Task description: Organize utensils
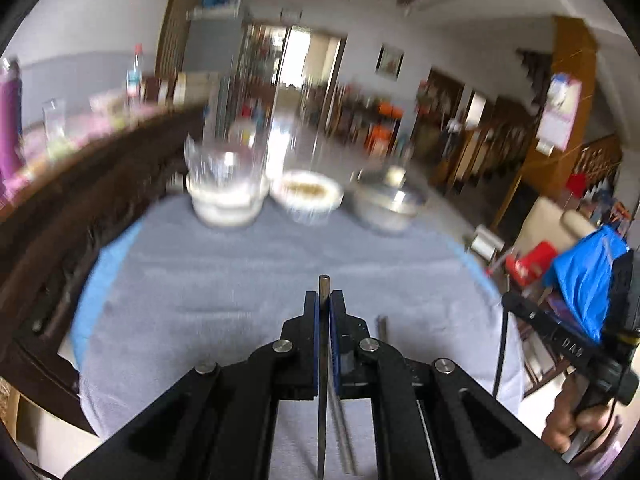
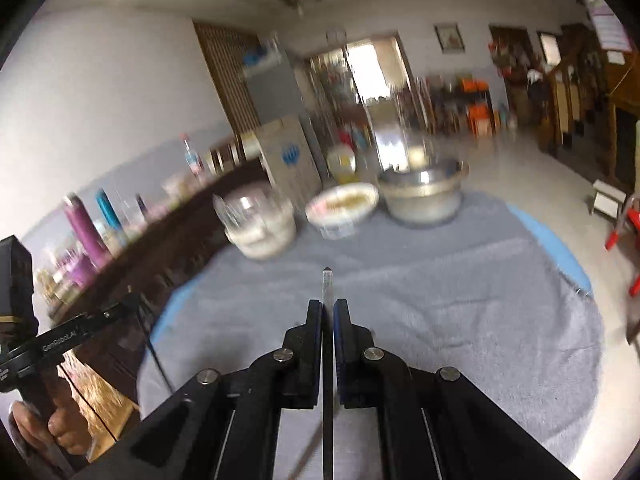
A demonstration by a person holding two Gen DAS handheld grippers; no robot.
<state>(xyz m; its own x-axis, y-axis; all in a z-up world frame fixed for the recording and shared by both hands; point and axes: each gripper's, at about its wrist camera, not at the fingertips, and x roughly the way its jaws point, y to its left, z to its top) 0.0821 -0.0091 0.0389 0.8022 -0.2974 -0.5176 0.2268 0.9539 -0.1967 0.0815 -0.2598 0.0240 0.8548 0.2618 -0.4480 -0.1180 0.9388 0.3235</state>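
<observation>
My left gripper [image 1: 324,300] is shut on a thin dark metal chopstick [image 1: 324,285] whose tip sticks out past the pads, above the grey cloth [image 1: 224,280]. My right gripper [image 2: 328,307] is shut on a second chopstick [image 2: 328,283], its pale tip pointing at the bowls. Each gripper shows in the other's view: the right one [image 1: 510,304] at the right edge, the left one [image 2: 130,304] at the left edge, both in a person's hands. Another grey chopstick [image 1: 382,328] lies on the cloth beside my left fingers.
At the cloth's far edge stand a white bowl with a glass in it [image 1: 224,200], a white bowl with a brownish inside [image 1: 306,194] and a metal bowl [image 1: 384,204]. A dark wooden sideboard [image 1: 80,200] with bottles runs along the left. Everything is motion-blurred.
</observation>
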